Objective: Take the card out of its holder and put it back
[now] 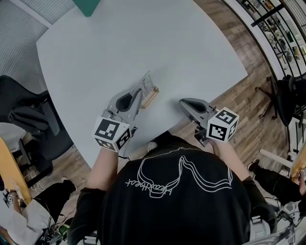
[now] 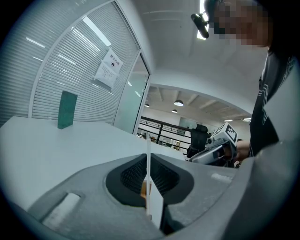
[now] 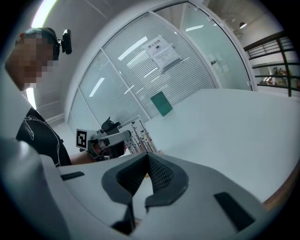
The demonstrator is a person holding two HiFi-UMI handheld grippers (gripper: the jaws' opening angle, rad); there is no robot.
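Note:
A white printed card [image 1: 144, 84] stands on edge on the pale table [image 1: 143, 43], with a small wooden holder [image 1: 150, 97] at its foot. Whether the card sits in the holder's slot I cannot tell. My left gripper [image 1: 138, 96] is shut on the card; in the left gripper view the card [image 2: 148, 173] shows edge-on between the closed jaws. My right gripper [image 1: 183, 102] rests low near the table's front edge, to the right of the holder, shut and holding nothing. The right gripper view shows its jaws [image 3: 147, 155] meeting, with the card [image 3: 138, 133] and left gripper [image 3: 107, 138] beyond.
A green block [image 1: 88, 5] stands at the table's far edge, also in the gripper views [image 2: 67, 109] [image 3: 161, 103]. A dark chair [image 1: 28, 119] stands at the table's left and another chair [image 1: 288, 95] on the wooden floor at right. The table's curved edge runs just before me.

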